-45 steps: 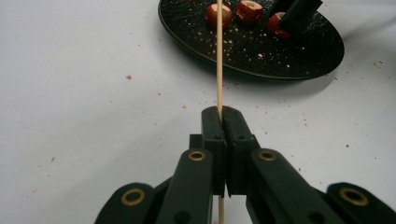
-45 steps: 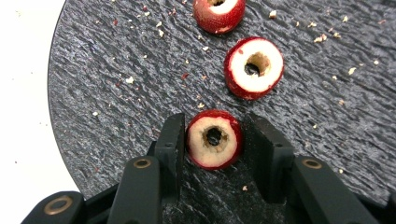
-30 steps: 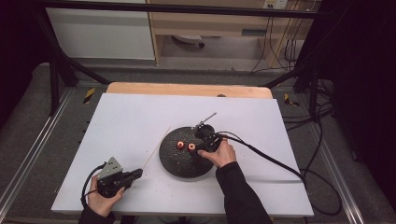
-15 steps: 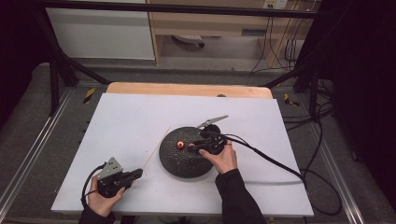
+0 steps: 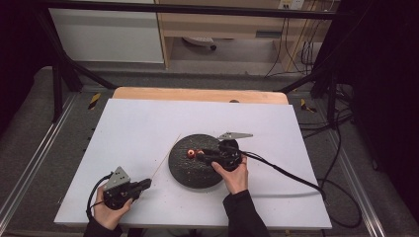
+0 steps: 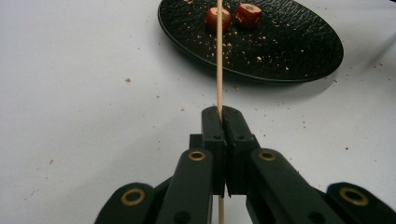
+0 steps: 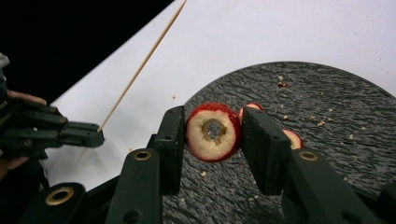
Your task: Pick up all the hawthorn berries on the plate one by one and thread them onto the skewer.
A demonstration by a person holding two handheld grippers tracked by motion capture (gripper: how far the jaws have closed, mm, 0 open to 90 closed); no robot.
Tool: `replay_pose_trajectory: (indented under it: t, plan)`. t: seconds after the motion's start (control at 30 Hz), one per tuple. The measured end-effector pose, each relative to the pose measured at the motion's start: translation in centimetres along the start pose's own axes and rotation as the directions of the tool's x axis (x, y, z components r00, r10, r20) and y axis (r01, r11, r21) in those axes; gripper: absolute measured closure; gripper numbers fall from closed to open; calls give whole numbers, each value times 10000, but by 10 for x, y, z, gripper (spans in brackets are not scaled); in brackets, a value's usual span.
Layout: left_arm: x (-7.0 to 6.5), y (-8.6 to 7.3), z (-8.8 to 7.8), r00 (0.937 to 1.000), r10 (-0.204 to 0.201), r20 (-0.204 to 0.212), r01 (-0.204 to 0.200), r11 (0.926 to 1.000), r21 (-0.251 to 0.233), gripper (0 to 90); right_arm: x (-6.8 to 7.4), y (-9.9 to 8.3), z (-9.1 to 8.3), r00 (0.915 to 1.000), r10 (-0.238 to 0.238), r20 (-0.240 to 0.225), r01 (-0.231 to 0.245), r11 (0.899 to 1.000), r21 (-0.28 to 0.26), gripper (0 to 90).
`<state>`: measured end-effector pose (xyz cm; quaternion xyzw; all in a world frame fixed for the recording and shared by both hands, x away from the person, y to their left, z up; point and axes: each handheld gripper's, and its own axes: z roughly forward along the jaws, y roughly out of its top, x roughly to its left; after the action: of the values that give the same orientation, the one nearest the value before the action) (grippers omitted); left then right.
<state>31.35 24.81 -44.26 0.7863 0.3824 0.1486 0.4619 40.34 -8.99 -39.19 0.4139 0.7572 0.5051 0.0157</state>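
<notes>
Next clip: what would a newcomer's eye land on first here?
Probably the cored red fruit piece pinched between the right gripper's jaws, just above the round black plate. Next, the thin wooden skewer clamped in the left gripper at the table's near left, pointing towards the plate, where two more red pieces lie.

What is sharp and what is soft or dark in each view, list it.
High view: room around the white table falls into deep shadow; the black plate is grainy. Left gripper view: the skewer is crisp near the left gripper, the fruit pieces farther off slightly soft. Right gripper view: the cored red fruit is sharp in the right gripper, the nearest parts of the jaws blurred.
</notes>
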Motion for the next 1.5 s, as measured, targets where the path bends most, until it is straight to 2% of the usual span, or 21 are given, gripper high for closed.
replay_pose_trajectory:
  t: [0.13, 0.17, 0.3, 0.5, 0.57, 0.63, 0.9, 1.03, 1.17, 1.27, 1.33, 1.4, 1.5]
  plan:
    - [-1, 0, 0, 10000, -10, -9, 10, 10000, -28, 882, 2, -7, 1, 9989, 419, -229, -437, 9952, -879, 612]
    - [-1, 0, 0, 10000, -5, -18, 5, 10000, -40, 882, 2, -7, 1, 9989, 419, -229, -437, 9952, -879, 612]
    - [-1, 0, 0, 10000, -14, -32, 14, 10000, -61, 882, 5, -9, 4, 9974, 648, -313, -686, 9875, -1418, 611]
    - [-2, 0, 0, 10000, -10, -49, 10, 10000, -99, 882, 7, -11, 9, 9925, 1096, -535, -1186, 9699, -2127, 611]
    - [-2, 0, 0, 10000, -37, -59, 36, 9999, -113, 882, 8, -11, 11, 9908, 1220, -579, -1329, 9574, -2564, 611]
    - [-2, 0, 0, 10000, -36, -60, 35, 9999, -122, 882, 8, -11, 11, 9904, 1254, -591, -1367, 9535, -2684, 611]
    - [-3, 0, 0, 10000, -61, -62, 60, 9998, -178, 882, 9, -11, 14, 9843, 1546, -854, -1752, 9158, -3613, 612]
    - [-3, 0, 0, 10000, -43, -62, 41, 9997, -233, 882, 9, -10, 16, 9805, 1716, -958, -1958, 8938, -4035, 612]
    - [-4, 1, -1, 10000, -53, -71, 51, 9994, -340, 882, 9, -8, 17, 9760, 1907, -1051, -2177, 8651, -4520, 612]
    - [-4, 1, -1, 9999, -94, -83, 91, 9993, -362, 882, 8, -7, 19, 9741, 1988, -1080, -2262, 8499, -4759, 612]
    - [-4, 1, -1, 9999, -102, -74, 99, 9993, -372, 882, 7, -7, 20, 9733, 2031, -1073, -2296, 8452, -4827, 612]
    - [-4, 1, -1, 9999, -92, -75, 90, 9993, -363, 882, 5, -6, 22, 9714, 2105, -1100, -2372, 8349, -4966, 612]
    - [-5, 1, 0, 9999, -93, -59, 90, 9993, -351, 882, 4, -6, 24, 9705, 2132, -1125, -2406, 8310, -5016, 612]
